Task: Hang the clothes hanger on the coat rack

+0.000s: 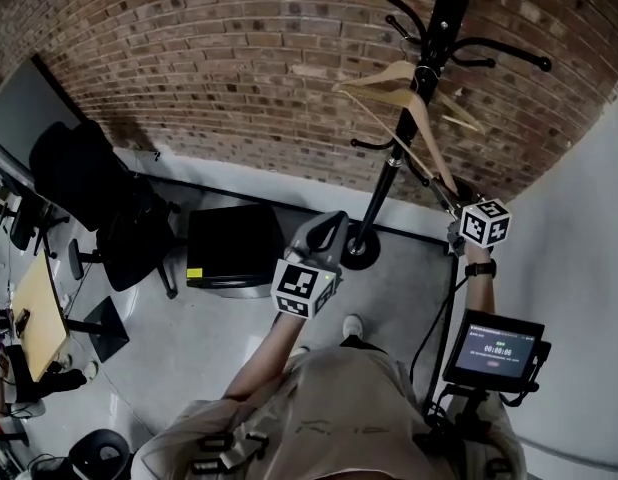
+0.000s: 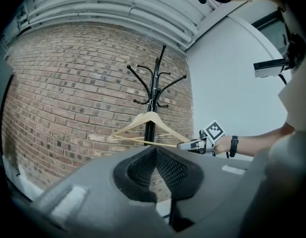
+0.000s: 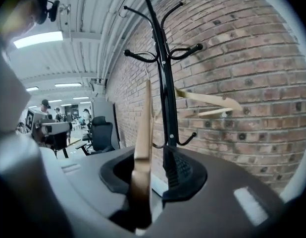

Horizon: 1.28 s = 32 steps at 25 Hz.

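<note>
The wooden clothes hanger (image 3: pixel 143 133) is hanging close against the coat rack (image 3: pixel 168 108). Its thin wire hook is rising to one of the rack's curved black pegs and seems to be looped over it, though the exact contact is too fine to make out. The hanger is pale, smooth wood, triangular, with two sloping shoulders and a slim crossbar. The rack is a slender black metal pole. Its pegs are sweeping outward and upward in curves that end in small rounded knobs, and in the head view it is standing on a round black base on the grey floor (image 1: pixel 239 338).

The right gripper (image 3: pixel 152 170) is reaching up to the near end of the hanger. Its fingers (image 3: pixel 185 170) are standing spread, and the flat wooden shoulder is running upright through the gap between them. A clear space is showing between the wood and the ribbed dark pad on the right, so the pads are not pressing on it. The gripper body around them is matte grey with softly rounded edges.

The left gripper (image 2: pixel 155 150) is being held lower and farther from the rack, pointing towards it from a distance. Its fingers (image 2: pixel 143 167), lined with dark cross-hatched rubber, are pressing together into a narrow wedge with nothing between them.

A wall of rough red-brown brick (image 3: pixel 252 83) with pale mortar lines is rising directly behind the rack. A black office chair (image 1: pixel 99 198) and a boxy black cabinet (image 1: pixel 234 246) are sitting on the floor off to the left.
</note>
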Available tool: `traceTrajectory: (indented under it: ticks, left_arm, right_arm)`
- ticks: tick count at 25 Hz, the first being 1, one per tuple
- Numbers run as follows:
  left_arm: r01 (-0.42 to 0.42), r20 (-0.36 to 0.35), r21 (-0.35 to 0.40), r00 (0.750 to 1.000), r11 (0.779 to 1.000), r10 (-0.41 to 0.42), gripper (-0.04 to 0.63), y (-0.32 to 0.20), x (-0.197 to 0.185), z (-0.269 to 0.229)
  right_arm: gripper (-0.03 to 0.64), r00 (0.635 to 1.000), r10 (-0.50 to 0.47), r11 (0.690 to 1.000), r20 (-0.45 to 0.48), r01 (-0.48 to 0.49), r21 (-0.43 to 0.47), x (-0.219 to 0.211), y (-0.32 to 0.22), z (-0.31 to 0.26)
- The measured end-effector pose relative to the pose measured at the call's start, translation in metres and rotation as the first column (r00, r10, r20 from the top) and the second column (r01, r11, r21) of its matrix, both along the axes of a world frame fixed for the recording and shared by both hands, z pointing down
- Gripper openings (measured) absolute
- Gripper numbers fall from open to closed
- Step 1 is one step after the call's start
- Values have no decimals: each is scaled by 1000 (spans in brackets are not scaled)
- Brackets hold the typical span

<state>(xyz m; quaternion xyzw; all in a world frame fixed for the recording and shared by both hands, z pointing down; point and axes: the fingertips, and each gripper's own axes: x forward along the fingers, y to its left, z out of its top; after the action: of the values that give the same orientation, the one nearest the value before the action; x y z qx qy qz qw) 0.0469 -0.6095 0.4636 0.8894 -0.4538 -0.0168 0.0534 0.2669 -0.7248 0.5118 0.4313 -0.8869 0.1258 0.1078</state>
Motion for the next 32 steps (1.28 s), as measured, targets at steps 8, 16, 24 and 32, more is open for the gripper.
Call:
traceTrajectory:
  ticks: [8, 16, 24, 32]
  left_arm:
    - [-106, -30, 24, 994, 994, 107, 0, 43, 1, -13]
    - [-167, -76, 26, 983, 986, 169, 0, 96, -40, -16]
    - [-204, -111, -37, 974, 978, 199, 0, 164, -26, -6]
    - [-153, -71, 37, 985, 988, 155, 0, 255, -7, -37]
  right_arm:
    - [149, 987, 151, 986, -57, -154, -57, 17, 96, 15]
    - [74, 953, 295, 955, 71, -292, -52, -65, 224, 8]
    - [0, 961, 272, 961, 59, -274, 46, -144, 319, -28]
    - [0, 964, 254, 948, 77, -264, 175, -131, 404, -77]
